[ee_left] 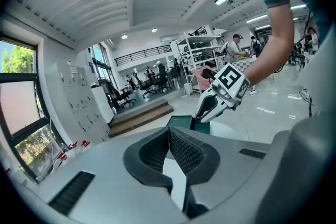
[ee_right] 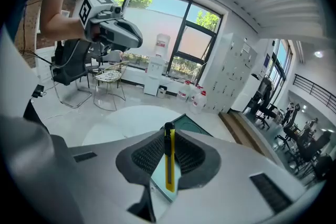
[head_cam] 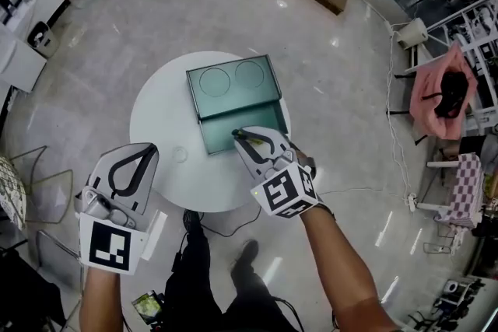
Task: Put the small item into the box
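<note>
Where the box point(head_cam: 233, 85) lies open, clamped cutter point(ee_right: 169, 165) hangs

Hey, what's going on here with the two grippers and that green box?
A person holds a claw in each hand over a round white table. The right claw is shut on a yellow utility knife above the open green box. The left claw is shut and empty, off to the side. The knife isn't released yet.
</note>
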Motion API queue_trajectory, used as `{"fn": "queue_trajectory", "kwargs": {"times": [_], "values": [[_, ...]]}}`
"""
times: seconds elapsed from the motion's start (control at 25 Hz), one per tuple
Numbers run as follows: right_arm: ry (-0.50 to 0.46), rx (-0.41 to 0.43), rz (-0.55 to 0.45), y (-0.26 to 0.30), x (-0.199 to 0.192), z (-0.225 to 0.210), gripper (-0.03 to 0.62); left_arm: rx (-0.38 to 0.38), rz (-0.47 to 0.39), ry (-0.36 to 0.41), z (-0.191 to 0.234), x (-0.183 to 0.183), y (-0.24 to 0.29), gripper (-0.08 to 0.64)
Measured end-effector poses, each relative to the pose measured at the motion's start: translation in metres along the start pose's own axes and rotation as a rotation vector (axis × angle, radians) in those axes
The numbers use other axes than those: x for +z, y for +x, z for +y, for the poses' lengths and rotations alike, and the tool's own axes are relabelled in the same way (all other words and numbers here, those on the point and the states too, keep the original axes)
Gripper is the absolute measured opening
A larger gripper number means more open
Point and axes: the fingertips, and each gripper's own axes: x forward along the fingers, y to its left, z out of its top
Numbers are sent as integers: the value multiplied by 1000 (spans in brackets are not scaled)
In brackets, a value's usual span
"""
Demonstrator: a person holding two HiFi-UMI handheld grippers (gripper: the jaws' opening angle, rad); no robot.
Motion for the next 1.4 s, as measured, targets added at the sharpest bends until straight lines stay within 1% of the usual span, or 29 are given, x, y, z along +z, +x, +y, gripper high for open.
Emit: {"fn": "queue_trajectory", "kwargs": {"times": [0.2,0.32,0.56,0.84,1.04,1.24,1.4], "values": [[-23,5,33,28,-27,5,78,-3,14,-27,-3,-25,11,18],[-44,13,54,43,-36,14,78,-5,20,-40,-4,-41,11,18],[-166,33,93,65,-47,29,80,-7,21,-49,-1,-64,10,18],[-197,49,103,59,-64,15,80,-5,28,-59,-4,-53,29,18],[-211,56,114,69,-57,34,80,1,20,-60,1,-66,13,18],[-220,72,115,59,-50,39,103,21,11,-47,4,-51,1,18],[-232,77,111,43,-36,37,104,30,2,-37,6,-30,-9,18]]}}
